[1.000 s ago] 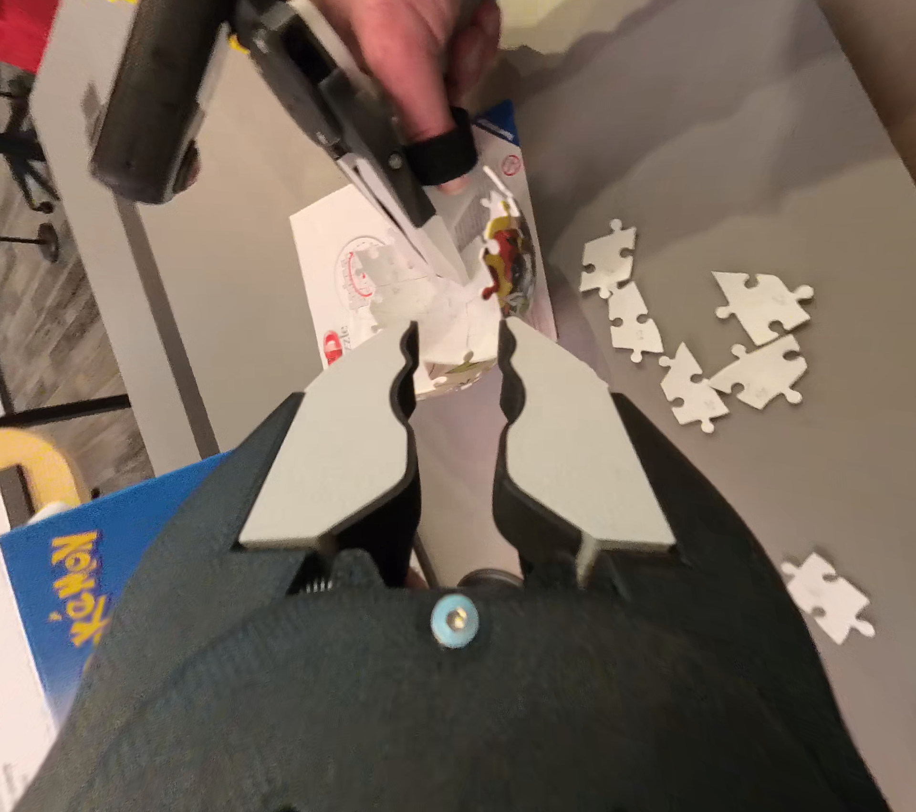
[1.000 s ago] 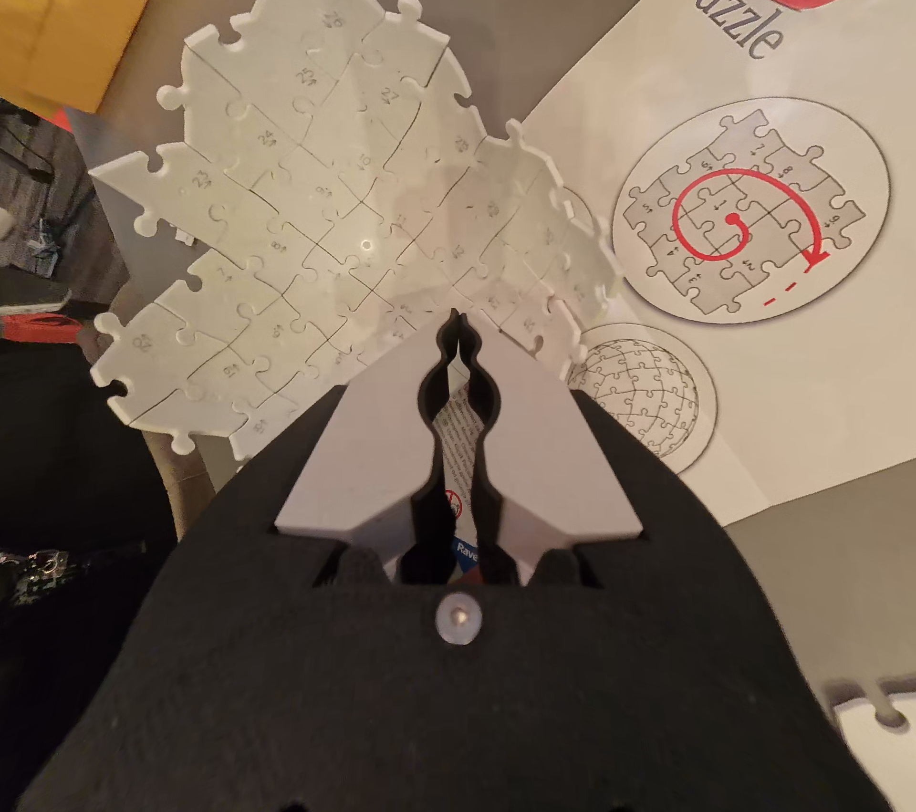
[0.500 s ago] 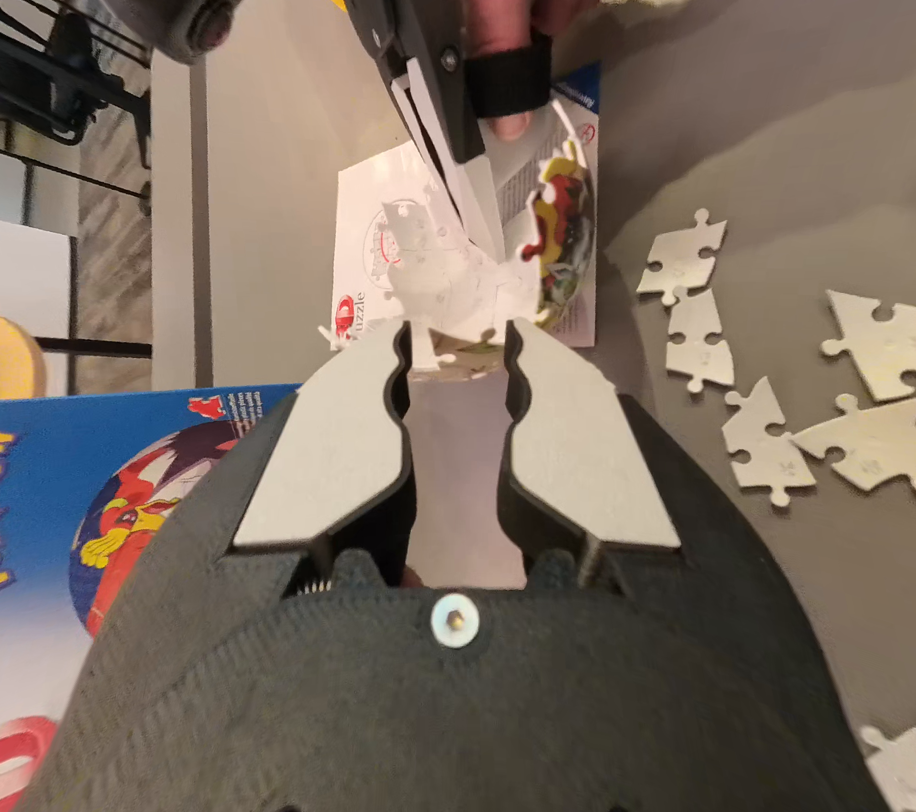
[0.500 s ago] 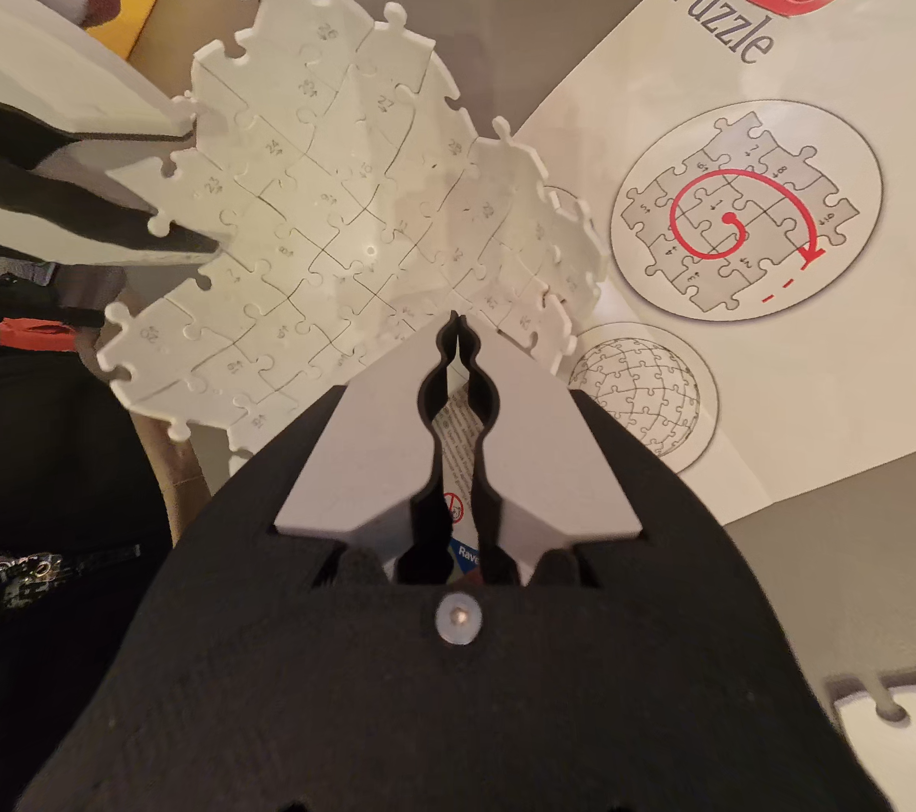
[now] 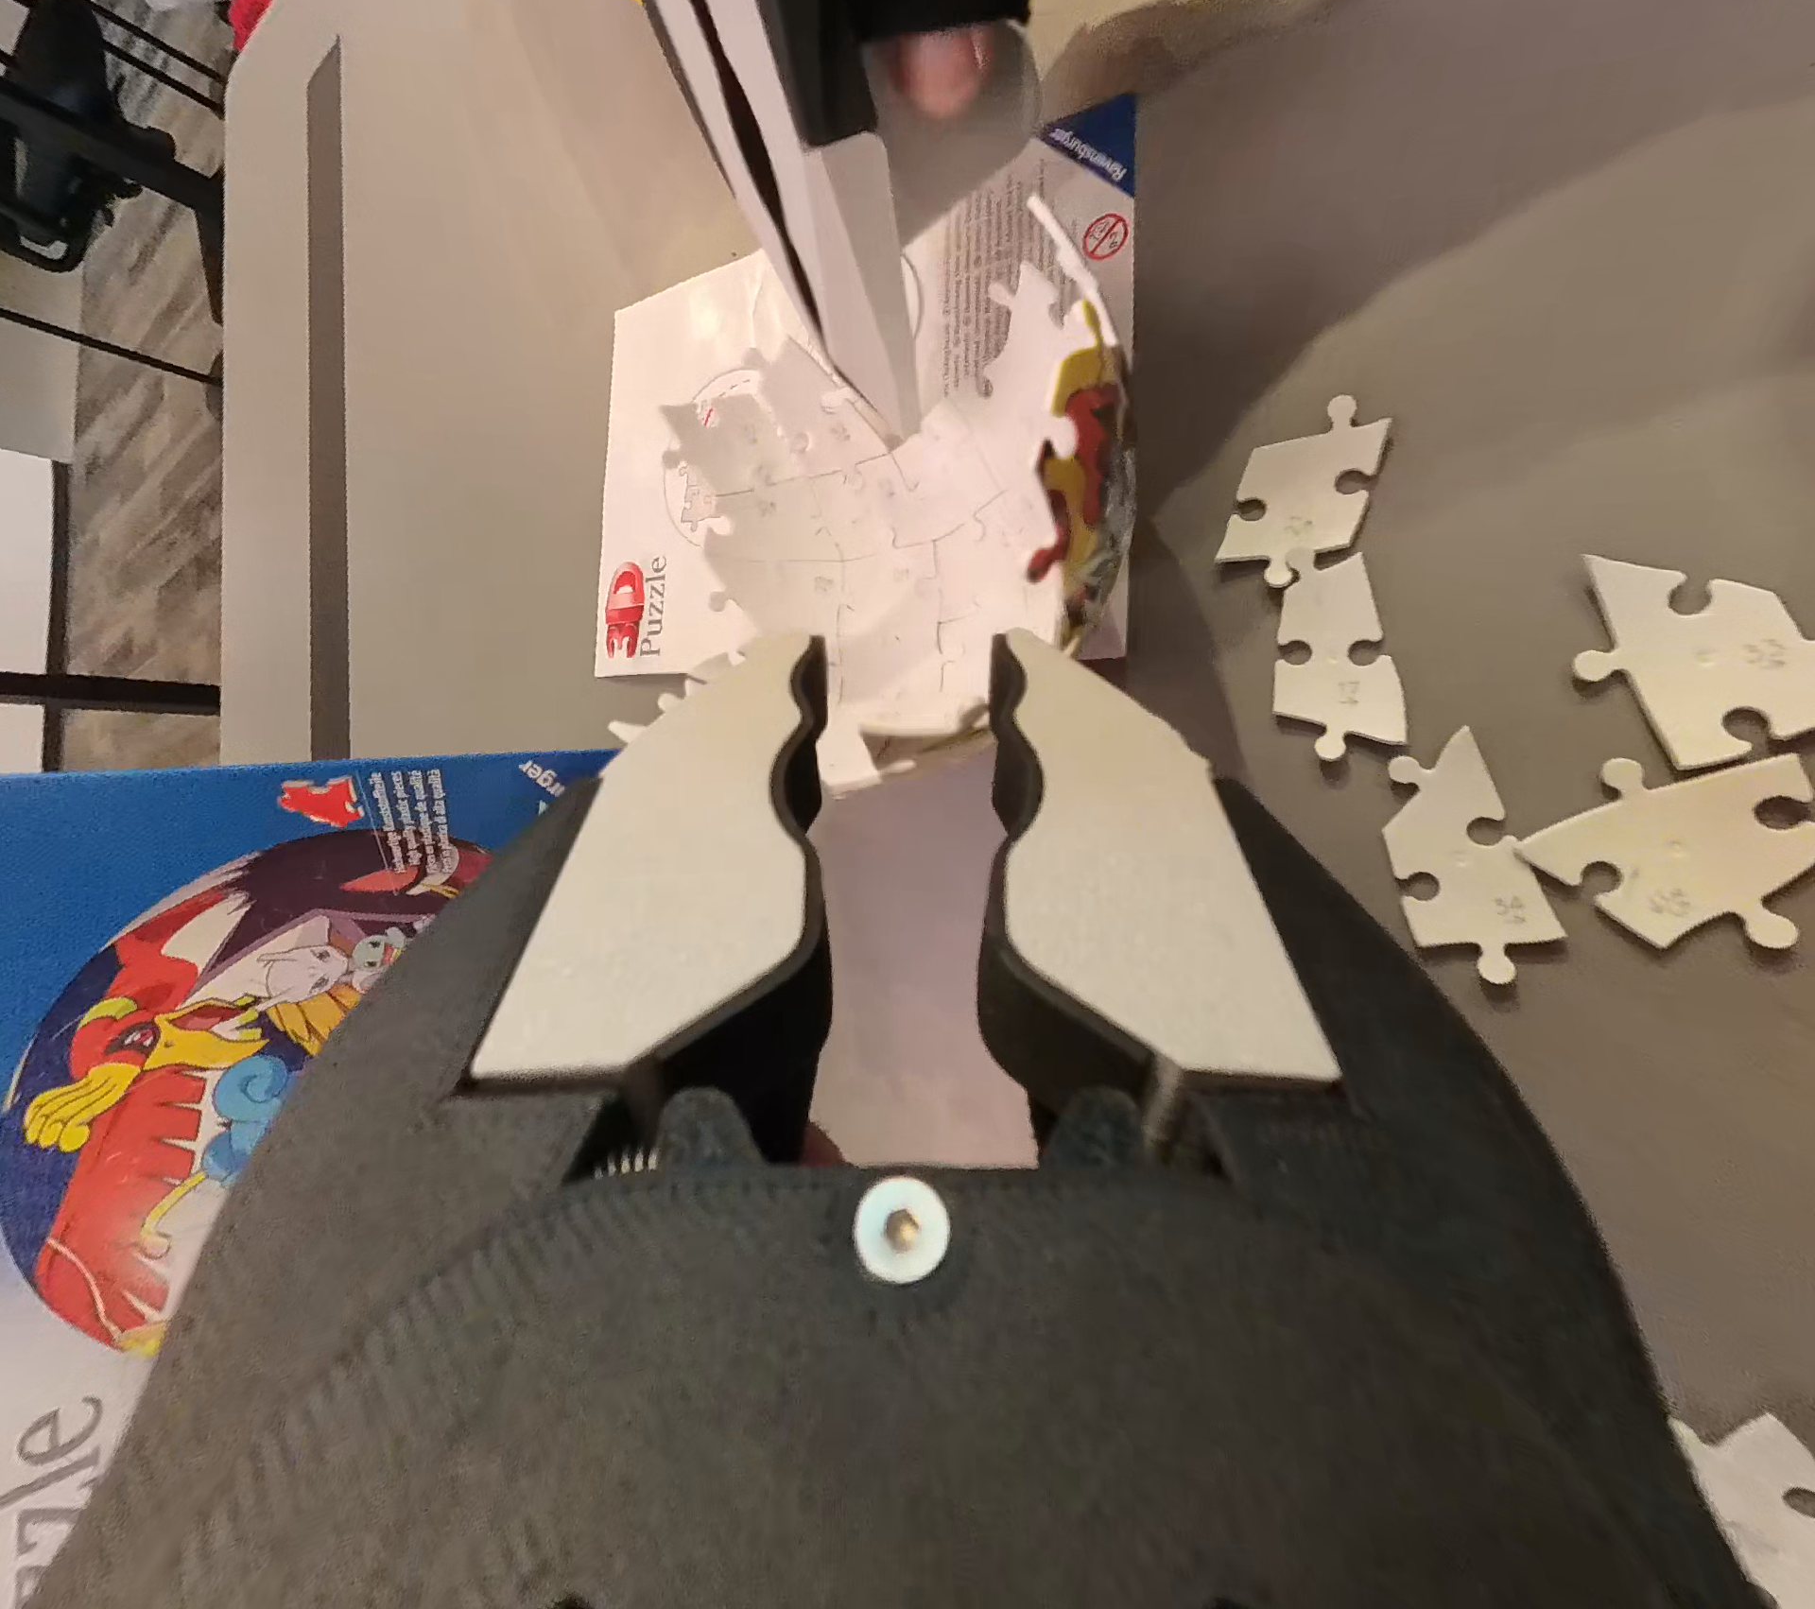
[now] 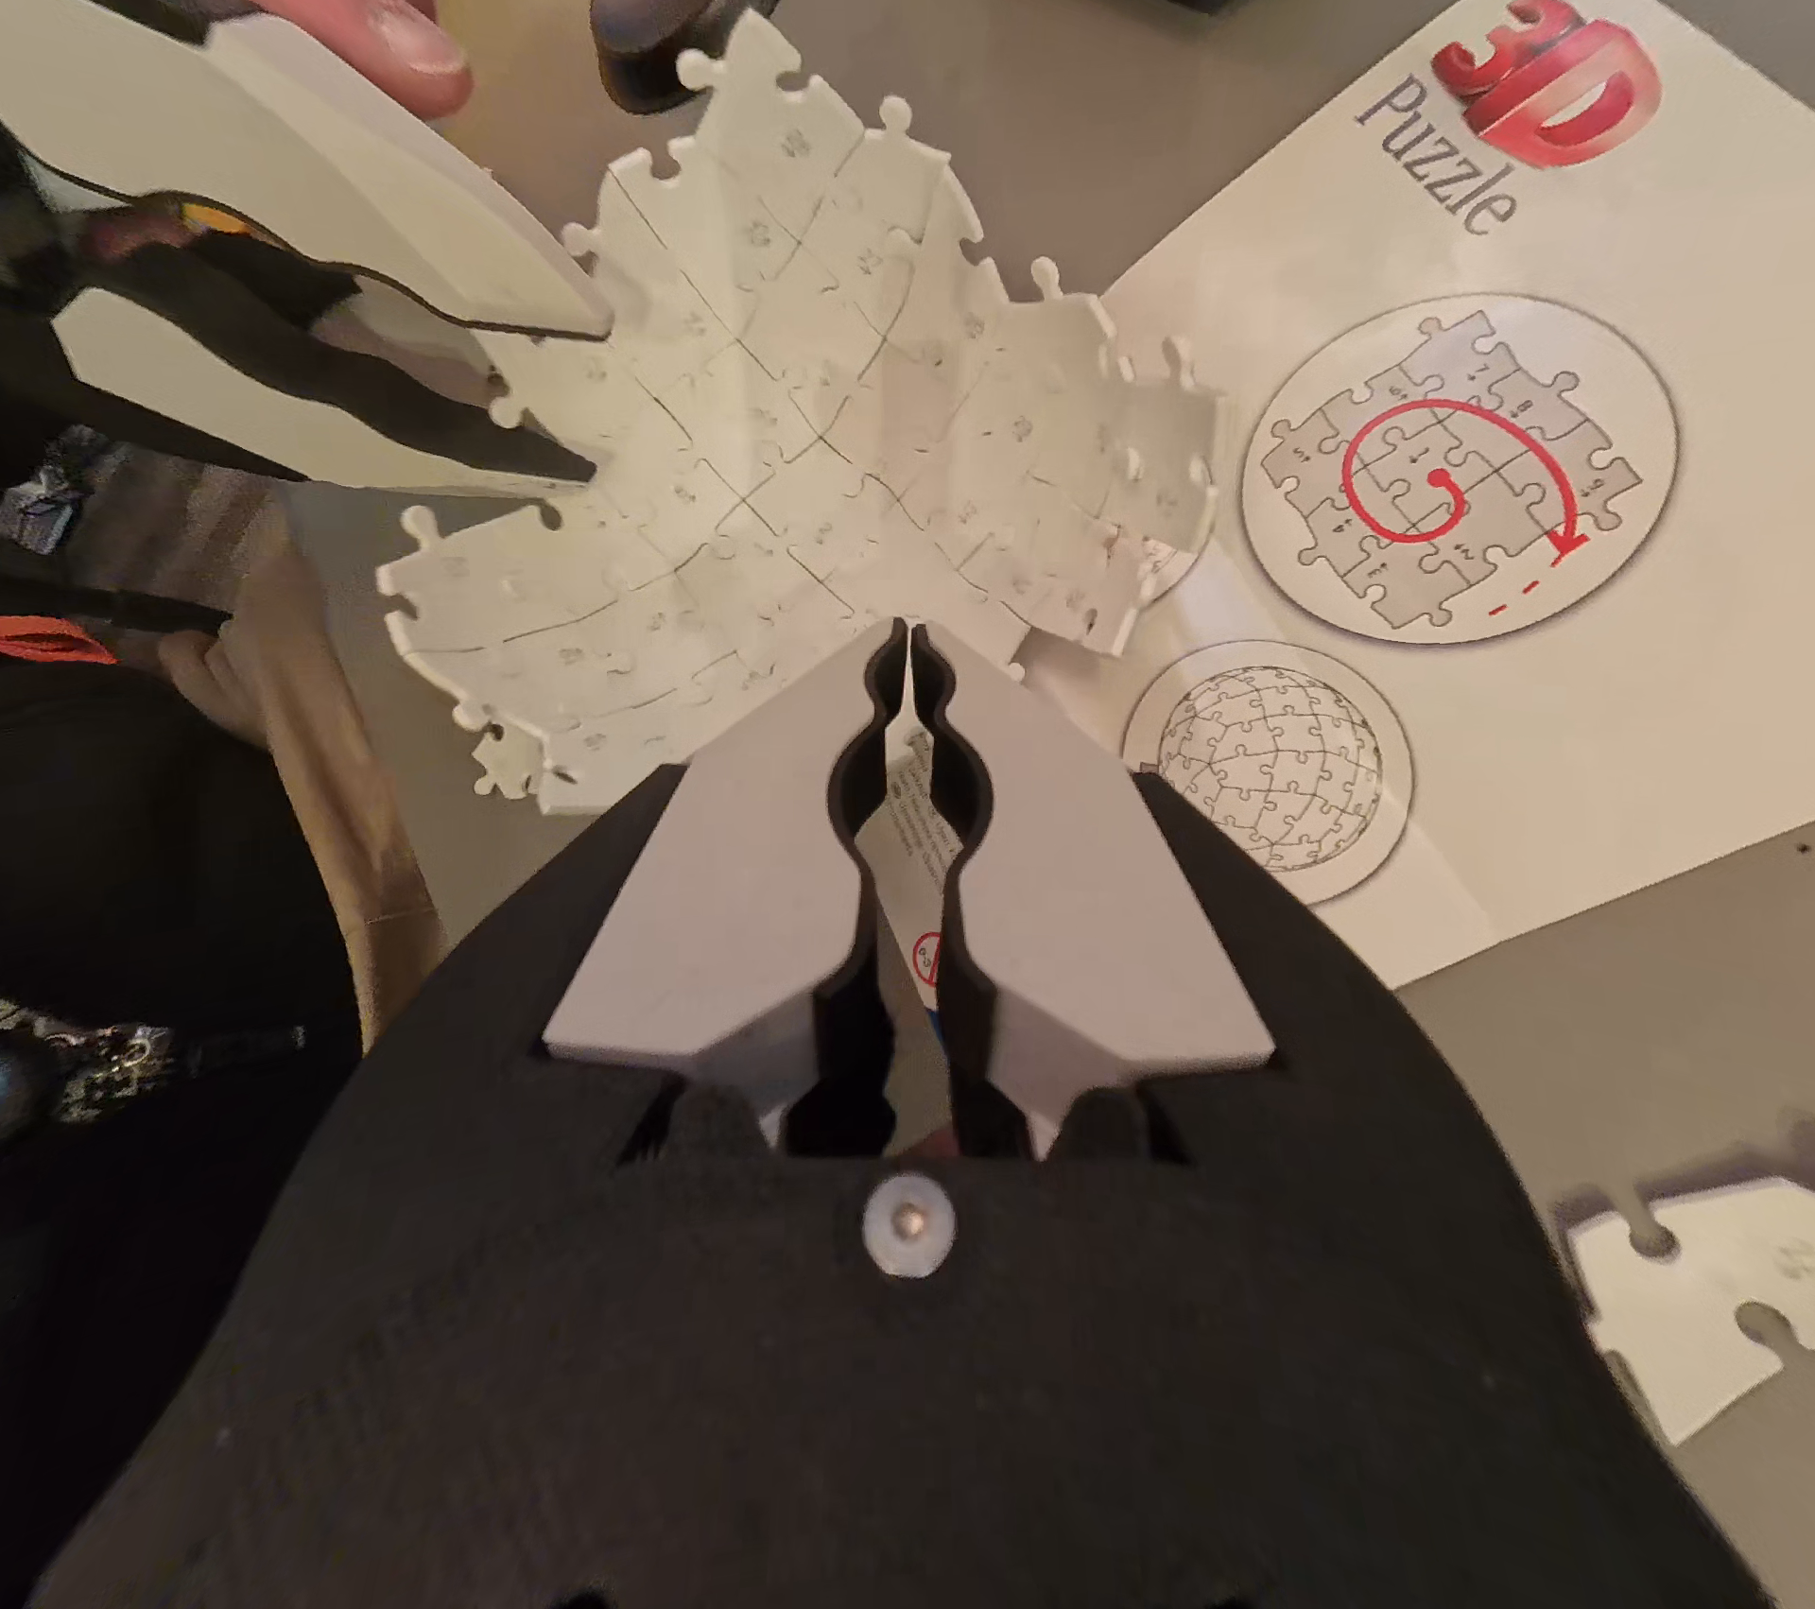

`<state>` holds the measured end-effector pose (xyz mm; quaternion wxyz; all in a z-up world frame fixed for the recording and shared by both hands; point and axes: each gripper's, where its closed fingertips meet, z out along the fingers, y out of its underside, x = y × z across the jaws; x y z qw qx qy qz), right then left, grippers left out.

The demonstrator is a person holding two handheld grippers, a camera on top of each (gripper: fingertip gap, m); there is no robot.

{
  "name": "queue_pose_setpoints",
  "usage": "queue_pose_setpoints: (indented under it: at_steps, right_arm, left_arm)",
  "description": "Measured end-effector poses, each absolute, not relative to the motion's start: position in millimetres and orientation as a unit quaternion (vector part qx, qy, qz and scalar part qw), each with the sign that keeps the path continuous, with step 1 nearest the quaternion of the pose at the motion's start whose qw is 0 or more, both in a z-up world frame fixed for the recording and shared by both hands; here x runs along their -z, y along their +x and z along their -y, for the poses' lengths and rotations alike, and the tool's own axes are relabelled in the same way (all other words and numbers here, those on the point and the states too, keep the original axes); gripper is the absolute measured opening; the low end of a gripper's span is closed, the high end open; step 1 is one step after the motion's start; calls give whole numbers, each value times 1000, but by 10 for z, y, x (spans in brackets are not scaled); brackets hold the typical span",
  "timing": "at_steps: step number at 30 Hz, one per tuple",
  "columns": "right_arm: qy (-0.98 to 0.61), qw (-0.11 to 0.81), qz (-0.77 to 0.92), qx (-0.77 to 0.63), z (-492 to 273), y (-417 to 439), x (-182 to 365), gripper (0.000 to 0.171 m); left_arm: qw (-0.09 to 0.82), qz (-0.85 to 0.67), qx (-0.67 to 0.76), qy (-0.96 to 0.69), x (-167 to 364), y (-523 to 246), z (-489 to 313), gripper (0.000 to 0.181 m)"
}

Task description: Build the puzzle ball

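We had the right tool clenched on the rim of the half-built puzzle shell, held above the tabletop. Left tool gaped, released, at its opposite edge. Loose pieces right of it remained unplaced.

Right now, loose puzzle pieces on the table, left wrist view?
6: pair top; one right; two lower; one cut off at bottom-right corner. More may lie out of frame.
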<state>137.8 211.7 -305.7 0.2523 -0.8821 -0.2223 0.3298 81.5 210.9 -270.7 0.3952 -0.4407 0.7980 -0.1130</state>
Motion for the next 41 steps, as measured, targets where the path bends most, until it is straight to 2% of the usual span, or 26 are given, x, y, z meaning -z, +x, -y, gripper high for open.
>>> queue_pose_setpoints:
  at_steps: [1, 6, 10, 15, 22, 31, 35, 41]
  right_arm:
    - [-881, 256, 222, -331, -2117, 1390, 3023, 0]
    - [-878, 283, 212, -323, -2160, 1572, 2856, 2]
    - [-870, 303, 214, -326, -2250, 1546, 2804, 18]
    - [-859, 324, 234, -320, -2393, 1408, 2800, 30]
    - [-869, 317, 235, -299, -2509, 1419, 2899, 25]
    - [-864, 322, 241, -305, -2646, 1355, 2973, 18]
    - [-859, 323, 250, -308, -2680, 1296, 2994, 17]
    - [-852, 321, 264, -319, -2683, 1193, 3009, 15]
  left_arm:
    - [398, -796, 115, -440, 2692, 808, -2110, 30]
    - [395, -795, 119, -445, 2676, 767, -2128, 30]
    - [384, -799, 120, -447, 2724, 749, -2120, 29]
    - [400, -785, 128, -456, 2630, 759, -2199, 28]
    - [416, -738, 132, -515, 2445, 832, -2657, 32]
    - [270, -738, 213, -581, 2759, 1109, -2860, 42]
    - [209, -729, 209, -618, 2952, 1011, -2870, 37]
    - [190, -704, 230, -645, 3089, 886, -2803, 10]
